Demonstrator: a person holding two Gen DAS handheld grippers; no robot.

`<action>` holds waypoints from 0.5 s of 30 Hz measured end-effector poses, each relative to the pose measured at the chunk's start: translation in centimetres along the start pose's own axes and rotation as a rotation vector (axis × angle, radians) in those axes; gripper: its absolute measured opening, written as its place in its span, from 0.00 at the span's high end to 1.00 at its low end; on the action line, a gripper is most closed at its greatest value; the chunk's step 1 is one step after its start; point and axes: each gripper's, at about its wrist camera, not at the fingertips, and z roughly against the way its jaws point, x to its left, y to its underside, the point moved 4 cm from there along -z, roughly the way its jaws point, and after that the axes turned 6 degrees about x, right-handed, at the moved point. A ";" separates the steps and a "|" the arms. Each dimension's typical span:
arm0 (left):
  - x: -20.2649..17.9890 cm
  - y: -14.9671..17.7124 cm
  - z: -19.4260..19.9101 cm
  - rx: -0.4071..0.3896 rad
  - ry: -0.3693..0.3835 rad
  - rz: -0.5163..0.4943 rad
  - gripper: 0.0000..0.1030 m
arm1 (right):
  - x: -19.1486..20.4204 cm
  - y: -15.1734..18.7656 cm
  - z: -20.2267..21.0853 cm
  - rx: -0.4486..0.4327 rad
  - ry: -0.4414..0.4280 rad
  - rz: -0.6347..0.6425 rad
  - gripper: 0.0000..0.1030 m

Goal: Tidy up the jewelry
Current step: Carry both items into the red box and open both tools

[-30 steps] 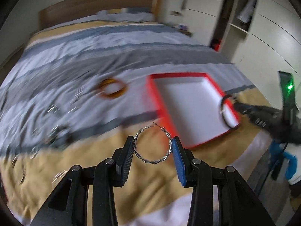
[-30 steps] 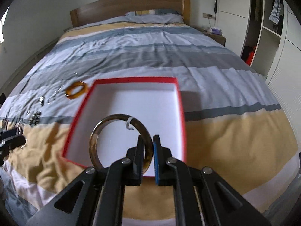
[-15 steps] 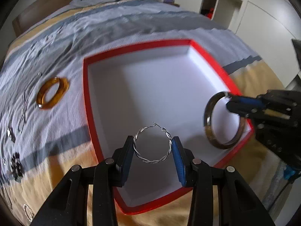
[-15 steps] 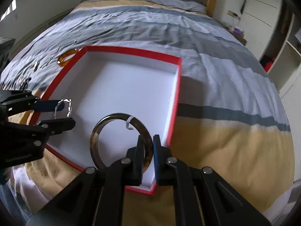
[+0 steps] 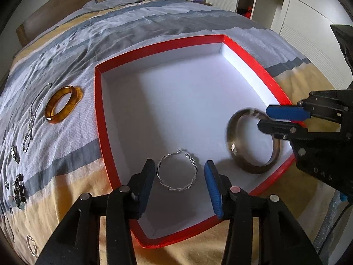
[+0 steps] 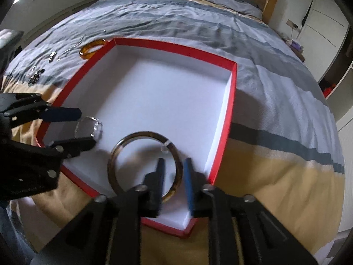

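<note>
While both grippers are hovering over it, the bed [image 5: 66,50] in its striped duvet is carrying the red-walled box [image 5: 100,119] with the white floor, which is sitting near the foot end. Half a second ago each gripper was clamped on its piece; now both are standing apart from their loads. Within the box, the dark horn-coloured bangle [image 5: 253,167] is dropping or settling by the right wall, blurred, with one finger of the right gripper [image 6: 173,174] inside its ring and one outside, jaws moderately spread. Beside it, the twisted silver hoop earring [image 5: 176,172] is lying on the box floor between the widely parted fingers of the left gripper [image 5: 178,183], touching neither. Judged from this, two pieces are now being deposited, and both grippers are free for the next pick. Outside the box, the amber bangle [image 5: 62,103], a silver chain [image 5: 29,123] and small dark beaded pieces [image 5: 18,187] are awaiting collection.
</note>
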 end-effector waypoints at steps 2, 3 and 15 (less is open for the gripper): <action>0.1 0.0 0.1 0.000 -0.002 0.002 0.53 | 0.2 0.0 0.4 -0.009 -0.002 0.003 0.77; 0.2 -0.1 0.2 -0.001 0.000 0.006 0.53 | 0.2 0.0 0.7 -0.015 0.001 0.003 0.76; 0.2 0.2 7.0 -0.113 0.034 0.046 0.40 | -3.0 2.0 9.8 -0.166 0.062 -0.154 0.73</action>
